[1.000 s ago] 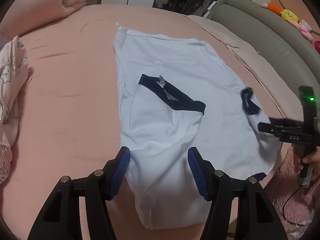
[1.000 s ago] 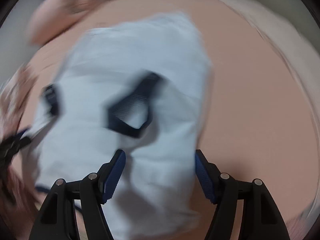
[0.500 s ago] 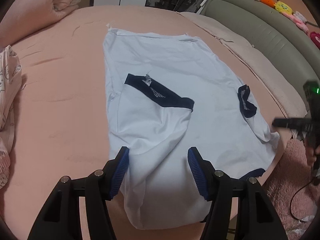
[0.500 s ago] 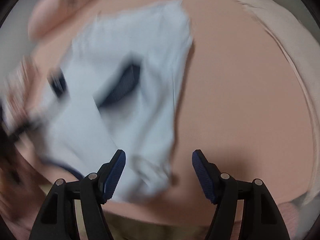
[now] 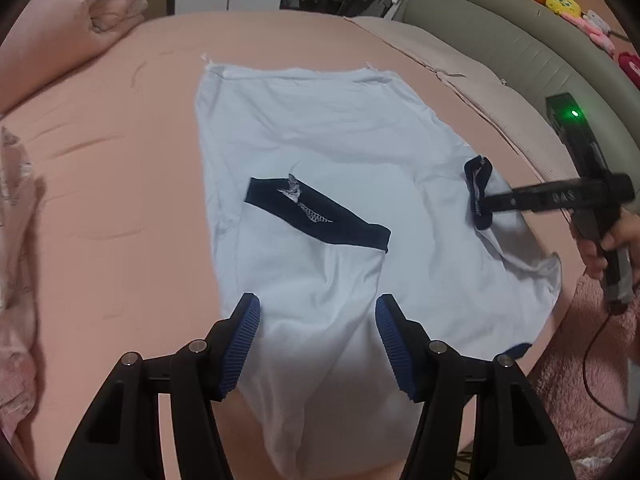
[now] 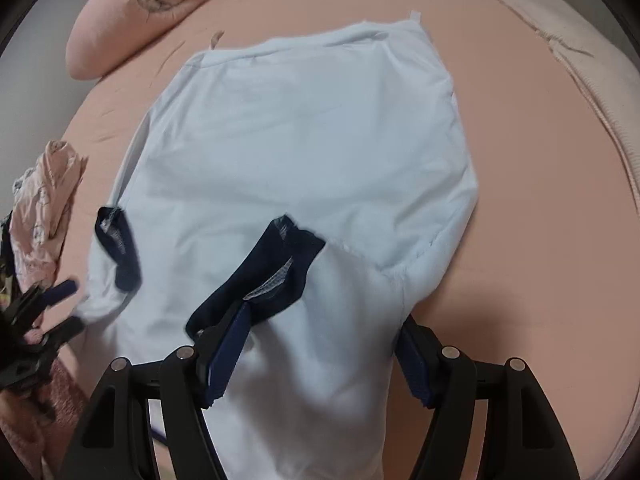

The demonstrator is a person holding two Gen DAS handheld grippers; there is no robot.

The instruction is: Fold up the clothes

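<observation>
**Pale blue T-shirt lying on pink bed, both grippers parted above it**

Item one: a pale blue T-shirt (image 5: 320,152) is lying spread on the pink bed (image 5: 112,184), reaching away from the fingers of both grippers. Its near end is running under the fingers and out of the lower frame edge in both views, so that part is cut off. The navy collar (image 5: 316,216) is sitting just ahead of the left gripper's fingertips; in the right wrist view the same collar (image 6: 264,280) is lying against the inner fingertip and is partly covered by it. One navy sleeve cuff (image 5: 480,188) is showing off to the side, half hidden behind the other gripper's dark body.

Item two: the left gripper (image 5: 318,340) is standing about half open, cloth showing between its blue pads (image 5: 240,344) with a gap on each side; nothing is being gripped. The right gripper (image 6: 316,344) is standing rather wider. Cloth is filling its gap, and the outer pad is partly hidden by a fold, yet no pinch is showing.

Item three: a hand (image 5: 608,240) is wrapping the right gripper's handle at the frame edge, partly cropped. A rolled pink quilt (image 6: 132,12) is lying beyond the shirt; a patterned pink garment (image 6: 44,208) is lying off to the side, blurred.
</observation>
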